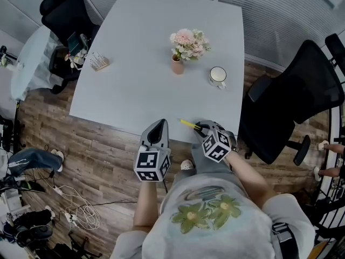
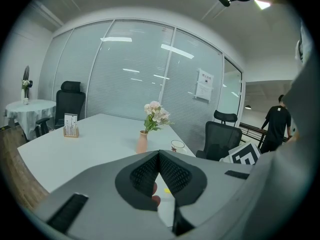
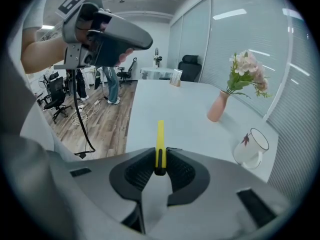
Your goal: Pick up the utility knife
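Knife (image 3: 160,134): clamped edgewise between right gripper (image 3: 160,153) jaws, yellow body projecting ahead, probably for a firm carry. Left gripper (image 2: 159,153): jaws closed together, empty, apparently idle.

White table (image 1: 140,80), wood floor (image 1: 102,161) (cables (image 1: 81,204)).

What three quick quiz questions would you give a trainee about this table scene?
1. True or false: the right gripper is clamped on the yellow utility knife.
2. What holds the pink flowers on the table? A) a bottle B) a vase C) a bowl
3. Fill in: the left gripper, jaws together, holds ____.
Key: 1 true; 2 B; 3 nothing.
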